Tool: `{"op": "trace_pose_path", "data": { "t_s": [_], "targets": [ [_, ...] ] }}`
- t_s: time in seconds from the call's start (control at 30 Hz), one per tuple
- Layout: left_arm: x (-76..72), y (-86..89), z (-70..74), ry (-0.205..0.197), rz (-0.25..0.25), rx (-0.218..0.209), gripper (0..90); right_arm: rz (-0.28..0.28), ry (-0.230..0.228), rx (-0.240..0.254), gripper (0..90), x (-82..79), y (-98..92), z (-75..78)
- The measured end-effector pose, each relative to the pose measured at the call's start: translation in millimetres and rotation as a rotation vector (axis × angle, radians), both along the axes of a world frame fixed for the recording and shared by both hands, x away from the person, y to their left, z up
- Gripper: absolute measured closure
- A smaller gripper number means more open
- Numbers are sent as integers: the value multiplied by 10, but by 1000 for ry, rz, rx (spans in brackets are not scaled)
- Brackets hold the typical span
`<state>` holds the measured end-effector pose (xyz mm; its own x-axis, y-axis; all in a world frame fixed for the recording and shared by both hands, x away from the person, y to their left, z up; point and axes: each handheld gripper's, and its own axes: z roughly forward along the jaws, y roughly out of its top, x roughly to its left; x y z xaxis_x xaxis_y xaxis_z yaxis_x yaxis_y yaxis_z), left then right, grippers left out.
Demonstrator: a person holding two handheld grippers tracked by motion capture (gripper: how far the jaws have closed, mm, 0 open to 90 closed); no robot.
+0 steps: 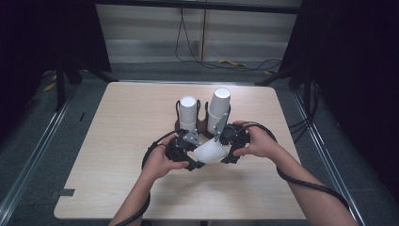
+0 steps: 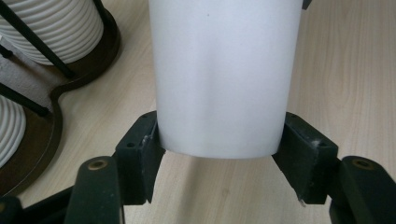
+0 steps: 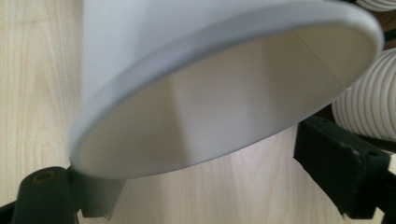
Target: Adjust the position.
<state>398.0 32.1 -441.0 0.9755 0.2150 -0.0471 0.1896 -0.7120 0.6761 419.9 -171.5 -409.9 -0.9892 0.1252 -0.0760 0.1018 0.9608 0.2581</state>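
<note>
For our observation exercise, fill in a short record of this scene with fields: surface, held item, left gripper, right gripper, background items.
surface: light wooden table
held item: white paper cup lying sideways between both grippers
left gripper: shut on the cup's base end
right gripper: at the cup's open rim; grip unclear
background items: two stacks of white cups in a dark wire holder

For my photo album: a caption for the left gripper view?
Black fingers clamp a white paper cup's base above the wooden table.
</note>
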Motion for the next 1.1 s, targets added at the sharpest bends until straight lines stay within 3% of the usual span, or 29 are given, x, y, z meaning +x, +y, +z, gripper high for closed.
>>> {"op": "trace_pose_path", "data": {
  "t_s": [0.47,1.1],
  "targets": [
    [20,67,-5,6,18,-23,362,-14,5,46,136,-7,-86,8],
    [46,154,-11,41,26,-70,361,-59,14,188,136,-7,-303,-7]
  ]
}}
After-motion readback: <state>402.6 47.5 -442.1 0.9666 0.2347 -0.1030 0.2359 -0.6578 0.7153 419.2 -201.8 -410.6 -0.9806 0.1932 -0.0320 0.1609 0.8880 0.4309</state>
